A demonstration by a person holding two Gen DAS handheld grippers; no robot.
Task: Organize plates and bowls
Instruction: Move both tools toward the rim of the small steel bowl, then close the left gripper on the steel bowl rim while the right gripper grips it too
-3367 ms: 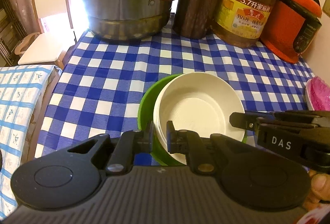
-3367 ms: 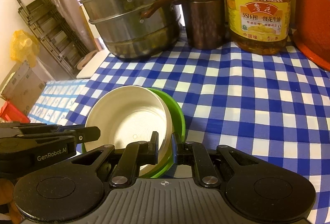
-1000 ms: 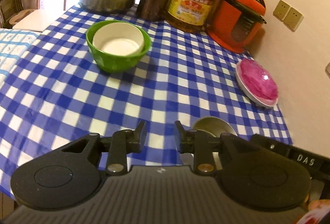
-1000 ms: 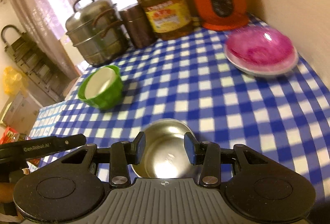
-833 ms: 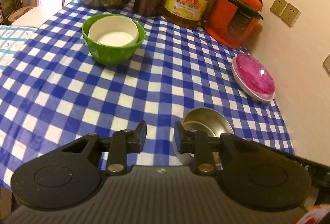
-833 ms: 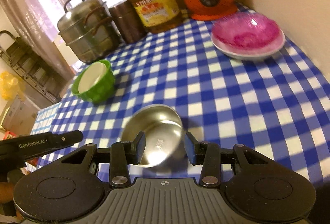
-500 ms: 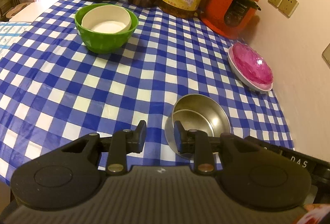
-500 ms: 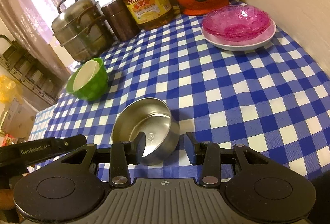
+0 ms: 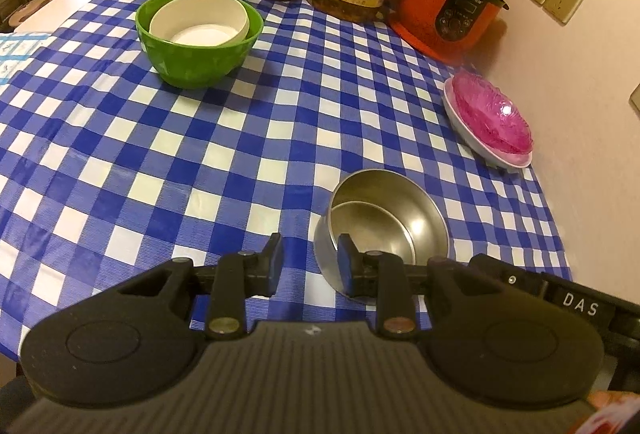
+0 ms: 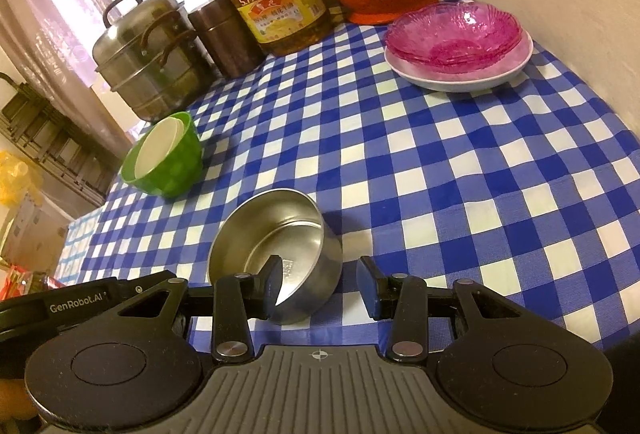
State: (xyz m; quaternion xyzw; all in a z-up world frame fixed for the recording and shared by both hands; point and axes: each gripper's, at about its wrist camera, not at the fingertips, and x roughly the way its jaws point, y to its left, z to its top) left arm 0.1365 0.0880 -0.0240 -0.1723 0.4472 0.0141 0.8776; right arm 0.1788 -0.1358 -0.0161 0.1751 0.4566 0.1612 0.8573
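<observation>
1. The steel bowl [image 10: 276, 250] sits on the checked tablecloth [image 10: 460, 174] near the front edge, shiny and round with a flat bottom. In the right wrist view it's at about 11 o'clock from the right gripper [image 10: 322, 284], whose left finger is in front of the bowl's near rim, while the right finger is out over bare cloth.
2. The right gripper is spread wide and holds nothing.
3. The left gripper [image 9: 308, 264] is parted too, also empty. From its camera the steel bowl [image 9: 382, 224] is at 1 o'clock, behind its right finger.
4. Further out at 10 o'clock, a glossy green bowl [image 9: 198, 42] has a cream bowl [image 9: 199, 19] nested inside.
5. At 2 o'clock by the wall, ribbed pink glass bowls [image 10: 454, 28] are stacked on a white plate [image 10: 460, 76].
</observation>
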